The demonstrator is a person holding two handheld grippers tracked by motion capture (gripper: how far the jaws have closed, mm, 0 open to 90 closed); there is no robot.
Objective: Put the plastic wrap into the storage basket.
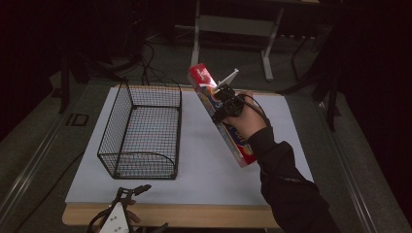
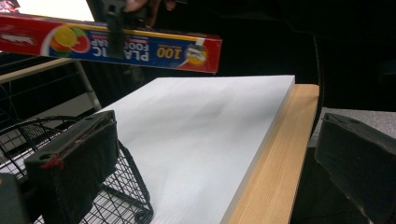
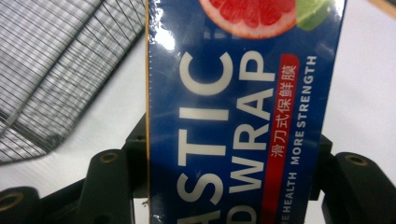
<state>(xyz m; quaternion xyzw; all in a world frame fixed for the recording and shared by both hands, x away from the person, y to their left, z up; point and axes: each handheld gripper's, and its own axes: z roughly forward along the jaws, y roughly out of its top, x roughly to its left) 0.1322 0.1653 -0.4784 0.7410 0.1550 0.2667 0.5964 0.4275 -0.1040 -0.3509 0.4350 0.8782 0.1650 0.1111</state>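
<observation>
A long, narrow cardboard box of plastic food wrap (image 1: 221, 116), blue and red with fruit printed on it, is held up in the air over the white foam board (image 1: 194, 160), well clear of its surface. It is pinched across its width by the right gripper (image 1: 224, 99); in the right gripper view the black jaws are seen pressed against both long sides of the box (image 3: 243, 116). The box is tilted, its red end raised toward the far side of the table and its lower end near the sleeve of the right arm (image 1: 286, 189).

A black wire mesh basket (image 1: 141, 131) is set on the left part of the board, apart from the box.

The left gripper (image 1: 127, 194) is held low at the near edge of the wooden table (image 1: 194, 214), beside the basket's near end. Its jaws are spread, with nothing between the foam pads (image 2: 74, 163). From the left gripper view the box (image 2: 154, 46) is seen overhead.
</observation>
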